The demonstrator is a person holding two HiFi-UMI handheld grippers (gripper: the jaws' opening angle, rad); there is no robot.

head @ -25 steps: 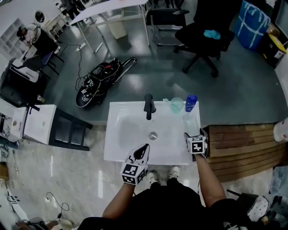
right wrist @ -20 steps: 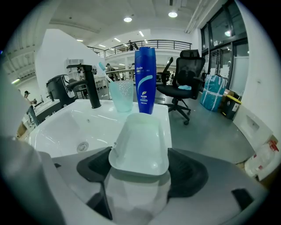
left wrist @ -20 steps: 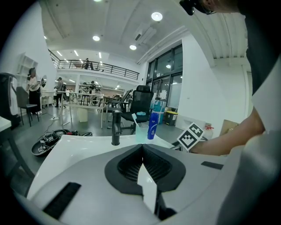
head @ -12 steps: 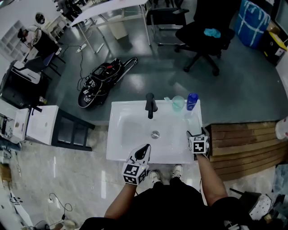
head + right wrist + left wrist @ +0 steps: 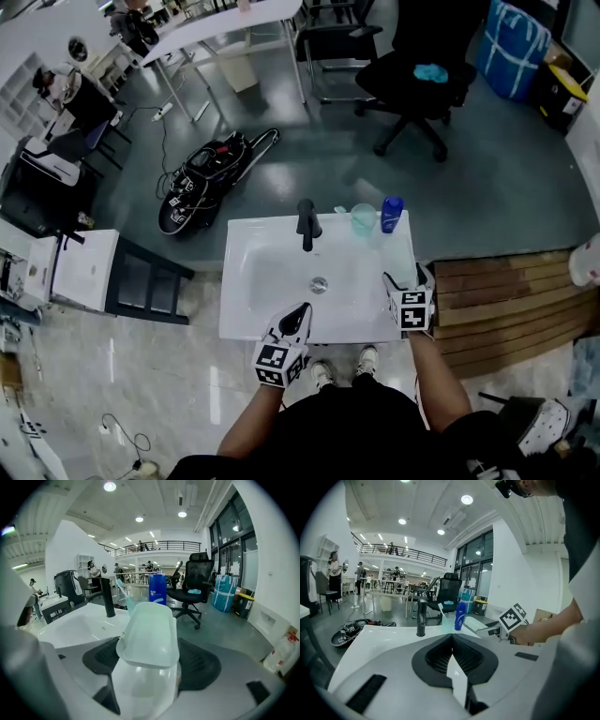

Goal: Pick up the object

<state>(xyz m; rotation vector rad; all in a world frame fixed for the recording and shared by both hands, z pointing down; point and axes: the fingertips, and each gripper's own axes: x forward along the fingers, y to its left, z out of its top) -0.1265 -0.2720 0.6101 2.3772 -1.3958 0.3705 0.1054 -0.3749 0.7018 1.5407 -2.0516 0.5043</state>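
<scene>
Right gripper view: the right gripper (image 5: pixel 149 665) has its fingers grasping a pale dish (image 5: pixel 149 630).
Empty, the left gripper (image 5: pixel 452 641) has its fingers clenched (over the sink (image 5: pixel 246 323) rim).

A tap (image 5: pixel 306 223) is set at the middle of the back edge of the sink (image 5: pixel 246 291), and a drain (image 5: pixel 319 284) is seen in the bowl in front of it. A cup (image 5: pixel 364 218) is stood just right of the tap, with a bottle (image 5: pixel 392 214) just right of the cup. The left gripper (image 5: pixel 301 309) is held over the front edge and the right gripper (image 5: pixel 405 279) over the right edge, with a small dish (image 5: pixel 149 630) gripped between its jaws. A chair (image 5: pixel 412 75) is seen far behind the sink, and wooden boards (image 5: pixel 506 300) are laid to its right.
</scene>
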